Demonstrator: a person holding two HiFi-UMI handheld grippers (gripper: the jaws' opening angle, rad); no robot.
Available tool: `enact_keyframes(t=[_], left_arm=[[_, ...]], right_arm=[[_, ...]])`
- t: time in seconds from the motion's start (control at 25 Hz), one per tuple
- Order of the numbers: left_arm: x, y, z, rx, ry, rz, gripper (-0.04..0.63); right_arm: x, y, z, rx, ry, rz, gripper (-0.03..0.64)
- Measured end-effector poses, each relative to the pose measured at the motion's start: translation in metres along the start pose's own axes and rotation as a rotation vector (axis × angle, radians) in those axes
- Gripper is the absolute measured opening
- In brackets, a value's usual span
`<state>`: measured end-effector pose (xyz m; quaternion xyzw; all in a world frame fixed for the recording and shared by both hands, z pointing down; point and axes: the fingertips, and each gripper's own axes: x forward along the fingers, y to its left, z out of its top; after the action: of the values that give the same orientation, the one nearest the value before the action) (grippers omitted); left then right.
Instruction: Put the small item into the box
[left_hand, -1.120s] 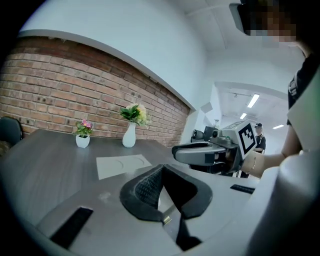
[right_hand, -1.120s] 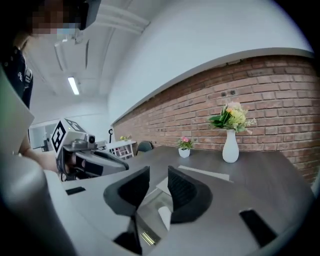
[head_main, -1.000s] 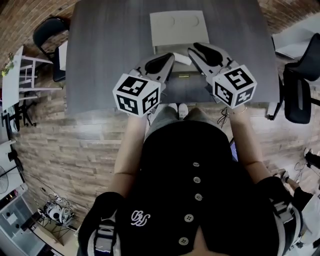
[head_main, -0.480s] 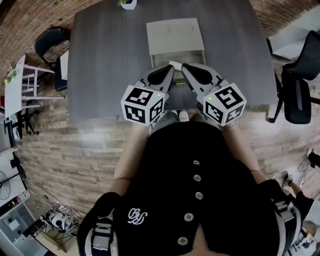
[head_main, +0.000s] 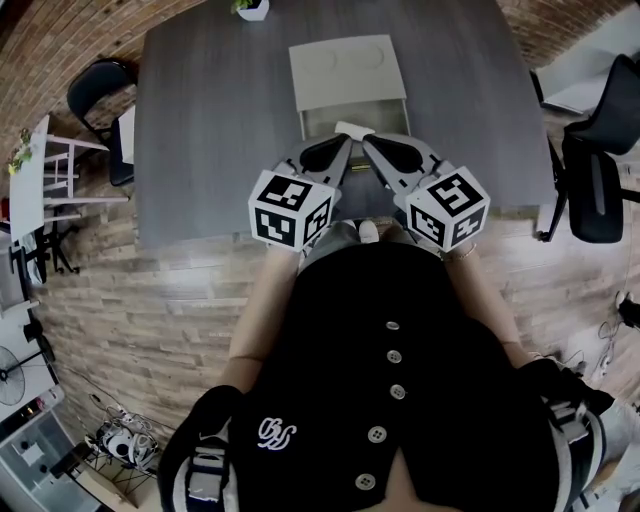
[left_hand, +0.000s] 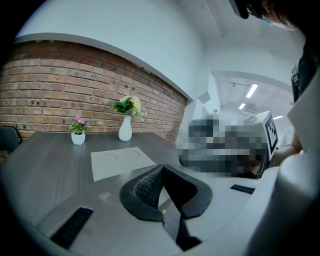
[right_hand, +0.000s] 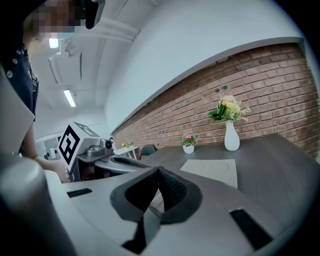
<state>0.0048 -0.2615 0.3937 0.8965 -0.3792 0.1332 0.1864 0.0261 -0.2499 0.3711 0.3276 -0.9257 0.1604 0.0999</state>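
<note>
The task seems to be in its early or middle part. The small white item (head_main: 352, 128) sits at the near edge of the box (head_main: 345, 72), in the upper middle of the head view, just beyond the tips of both claws. I cannot tell from here if it is already inside the open part of the box or only at its rim, so I judge that the placing is not yet surely done.

The left claw (head_main: 340, 148) has its pads pressed together at the tips, and nothing is clearly clamped between them. The right claw (head_main: 375, 148) is the same: jaws together, no thing clearly between them. Both hover low over the grey counter (head_main: 210, 130), side by side.

The item looks like a short flat piece. Its long axis seems to run left to right across the frame, parallel to the near edge of the box, but it is too small to be sure.
</note>
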Motion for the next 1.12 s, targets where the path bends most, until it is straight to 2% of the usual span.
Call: enact_keyframes(t=[1.12], left_arm=[[0.004,-0.003,-0.011,-0.106,-0.016,-0.037,0.014]], right_arm=[[0.001,-0.003,-0.012,-0.023,0.037,-0.044,0.000]])
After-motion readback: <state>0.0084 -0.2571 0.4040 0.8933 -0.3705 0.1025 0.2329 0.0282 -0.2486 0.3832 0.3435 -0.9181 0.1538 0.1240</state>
